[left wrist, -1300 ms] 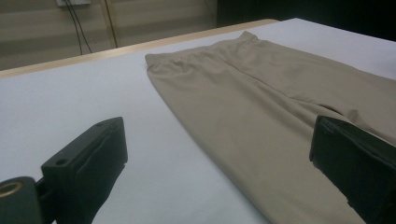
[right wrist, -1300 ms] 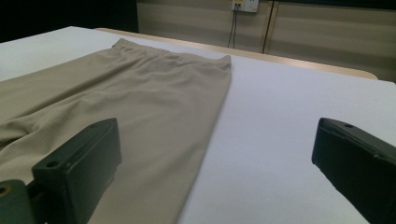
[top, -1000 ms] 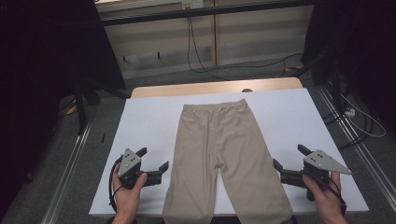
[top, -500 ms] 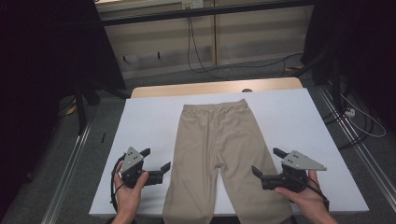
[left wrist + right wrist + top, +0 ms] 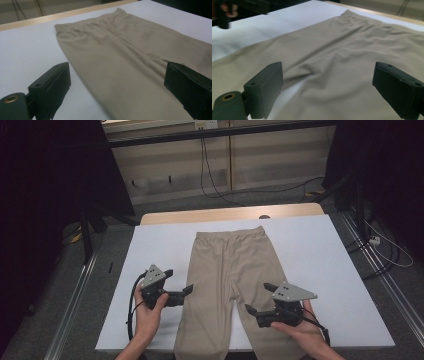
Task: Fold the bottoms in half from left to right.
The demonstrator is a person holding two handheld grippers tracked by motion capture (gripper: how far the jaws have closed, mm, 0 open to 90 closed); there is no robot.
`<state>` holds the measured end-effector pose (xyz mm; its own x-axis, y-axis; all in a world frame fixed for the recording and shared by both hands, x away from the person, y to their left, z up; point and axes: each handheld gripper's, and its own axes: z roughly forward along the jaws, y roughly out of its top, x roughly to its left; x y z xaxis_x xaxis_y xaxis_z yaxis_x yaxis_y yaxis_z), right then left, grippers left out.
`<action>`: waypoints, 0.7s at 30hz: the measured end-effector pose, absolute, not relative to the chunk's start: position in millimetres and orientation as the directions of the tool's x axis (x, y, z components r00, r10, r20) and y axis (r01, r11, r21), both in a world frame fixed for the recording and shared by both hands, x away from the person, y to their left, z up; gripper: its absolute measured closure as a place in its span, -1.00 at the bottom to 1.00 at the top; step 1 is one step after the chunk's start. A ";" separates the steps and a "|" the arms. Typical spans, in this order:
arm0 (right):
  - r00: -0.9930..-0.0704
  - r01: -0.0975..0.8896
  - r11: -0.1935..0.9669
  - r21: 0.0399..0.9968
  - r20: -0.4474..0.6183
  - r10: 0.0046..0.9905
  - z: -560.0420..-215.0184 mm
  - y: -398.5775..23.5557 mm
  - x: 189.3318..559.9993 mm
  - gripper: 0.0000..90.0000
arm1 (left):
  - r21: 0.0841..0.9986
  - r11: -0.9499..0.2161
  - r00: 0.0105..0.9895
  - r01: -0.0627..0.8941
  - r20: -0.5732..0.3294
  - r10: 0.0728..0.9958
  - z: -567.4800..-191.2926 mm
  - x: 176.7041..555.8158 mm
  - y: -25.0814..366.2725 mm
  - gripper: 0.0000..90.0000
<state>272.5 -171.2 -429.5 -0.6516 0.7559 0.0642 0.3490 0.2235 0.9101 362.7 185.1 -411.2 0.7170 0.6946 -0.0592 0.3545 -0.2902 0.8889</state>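
Left gripper (image 5: 179, 282): lower left of the high view, jaws wide apart, pointing right.
Right gripper (image 5: 256, 299): lower right, jaws wide apart, pointing left.

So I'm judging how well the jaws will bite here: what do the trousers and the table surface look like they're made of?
The trousers look like a thin, matte beige fabric, probably soft and woven or knit: shallow wrinkles and a gathered waistband show. The table surface looks like a smooth, matte white sheet, perhaps laminate or paper, over a wooden board whose light edge shows at the far side. Which exactly is uncertain.
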 end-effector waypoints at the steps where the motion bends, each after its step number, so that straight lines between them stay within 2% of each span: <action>1: -0.664 0.350 0.225 0.909 0.071 0.744 -429.0 -166.3 273.5 -0.75 | 0.887 -0.287 0.715 0.361 -0.066 0.696 -410.4 366.6 182.6 -0.84; 4: -0.686 0.347 0.237 0.907 0.073 0.723 -427.5 -156.1 275.2 -0.73 | 0.886 -0.287 0.721 0.365 -0.073 0.689 -407.0 375.9 179.3 -0.84; 6: -0.711 0.364 0.292 0.884 0.061 0.700 -423.5 -142.1 277.9 -0.59 | 0.889 -0.294 0.725 0.350 -0.059 0.686 -404.5 382.6 177.3 -0.84; 8: -0.731 0.360 0.328 0.873 0.045 0.681 -422.1 -132.1 279.6 -0.52 | 0.880 -0.284 0.719 0.380 -0.088 0.689 -402.7 394.4 176.0 -0.84; 21: -0.815 0.410 0.399 0.820 0.134 0.563 -424.6 -78.0 290.9 -0.48 | 0.877 -0.291 0.688 0.383 -0.060 0.723 -403.7 432.1 161.8 -0.84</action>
